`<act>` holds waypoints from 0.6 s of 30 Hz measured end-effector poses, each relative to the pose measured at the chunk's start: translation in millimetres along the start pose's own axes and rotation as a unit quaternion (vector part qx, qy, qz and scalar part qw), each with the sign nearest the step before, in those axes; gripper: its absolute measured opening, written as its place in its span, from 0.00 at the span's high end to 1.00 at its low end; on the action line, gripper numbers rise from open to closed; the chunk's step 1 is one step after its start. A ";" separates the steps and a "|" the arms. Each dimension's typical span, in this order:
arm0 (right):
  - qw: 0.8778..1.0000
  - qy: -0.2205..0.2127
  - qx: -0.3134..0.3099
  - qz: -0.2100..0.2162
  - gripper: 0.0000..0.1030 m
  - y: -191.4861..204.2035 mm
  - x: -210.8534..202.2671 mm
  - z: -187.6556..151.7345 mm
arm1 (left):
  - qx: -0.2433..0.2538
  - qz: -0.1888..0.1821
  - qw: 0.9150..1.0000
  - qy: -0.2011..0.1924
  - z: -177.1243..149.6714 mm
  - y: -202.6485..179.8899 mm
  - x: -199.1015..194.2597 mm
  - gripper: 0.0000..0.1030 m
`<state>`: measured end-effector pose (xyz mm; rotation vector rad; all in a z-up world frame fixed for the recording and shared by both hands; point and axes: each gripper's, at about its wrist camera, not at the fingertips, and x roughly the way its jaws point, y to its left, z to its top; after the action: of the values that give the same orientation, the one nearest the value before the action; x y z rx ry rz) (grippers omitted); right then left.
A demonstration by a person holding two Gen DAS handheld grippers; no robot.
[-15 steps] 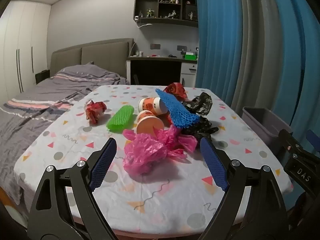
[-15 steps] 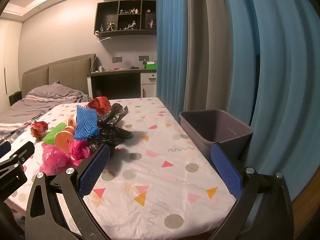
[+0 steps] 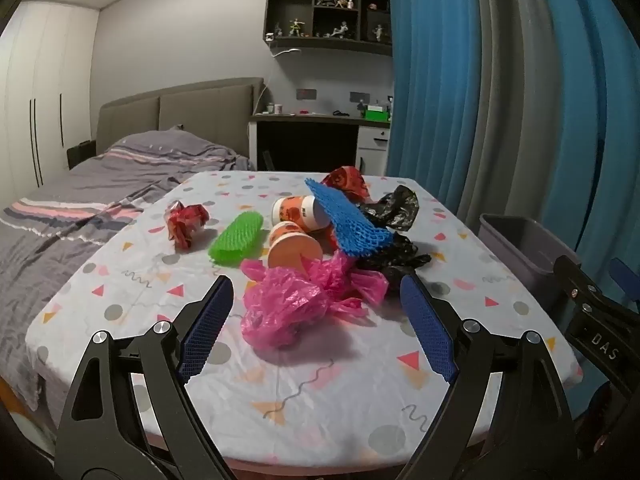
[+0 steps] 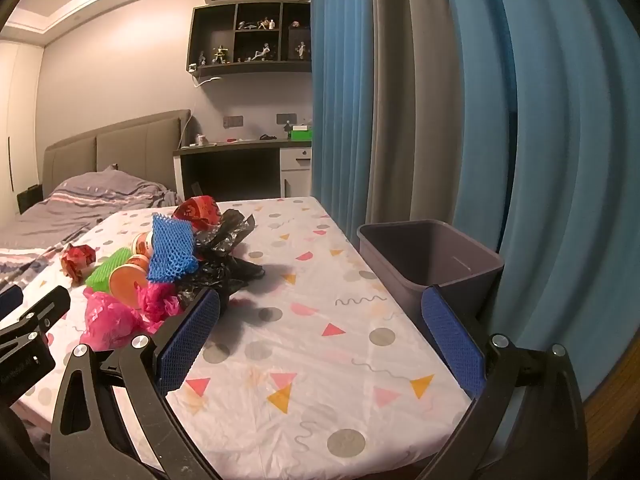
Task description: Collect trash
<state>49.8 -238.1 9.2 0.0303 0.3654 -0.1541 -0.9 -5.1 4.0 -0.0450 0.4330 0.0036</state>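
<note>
**Trash heaped on the table, both grippers empty above its near edge**

The table [image 3: 500, 320], under a white cloth printed with dots and triangles, fills both views. At its right edge stands a grey bin [image 4: 432, 256], nothing visible inside it.

The left gripper [image 3: 316, 300] hangs over the near side of the table with its jaws wide apart and nothing between them. The right gripper [image 4: 320, 316] is likewise spread wide and empty, its right finger in front of the bin's near corner.

The trash lies together in mid-table. Nearest the left gripper is a crumpled pink plastic bag [image 3: 288, 304]. Behind it a black plastic bag [image 3: 394, 236] lies under a blue foam net [image 3: 348, 220]. Two orange paper cups [image 3: 294, 244] lie on their sides just beside a green foam net [image 3: 236, 236]. A red crumpled wrapper [image 3: 186, 224] sits apart on the left, another red wrapper [image 3: 346, 182] at the far end of the heap.
</note>
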 end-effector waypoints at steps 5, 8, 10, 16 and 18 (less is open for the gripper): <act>1.000 0.000 0.000 0.000 0.05 -0.5 0.7 0.5 | 0.000 0.000 1.000 0.000 -1.2 0.6 0.1 0.18; 1.000 0.000 0.001 0.000 0.05 -0.5 1.2 0.4 | -0.001 -0.003 1.000 0.000 -2.5 1.0 -0.1 0.18; 1.000 0.001 0.001 0.001 0.05 -0.4 1.4 0.3 | -0.001 -0.003 1.000 0.000 -3.1 0.9 -0.2 0.18; 1.000 0.000 0.001 0.001 0.05 -3.3 3.1 2.1 | -0.001 -0.004 1.000 0.000 -2.9 0.7 0.0 0.18; 1.000 0.001 0.001 0.001 0.05 -2.5 2.8 1.5 | -0.001 -0.004 1.000 0.000 -3.0 0.0 -0.2 0.18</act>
<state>52.5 -241.0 9.6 0.0329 0.3665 -0.1523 -2.3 -5.3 1.3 -0.0483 0.4325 -0.0040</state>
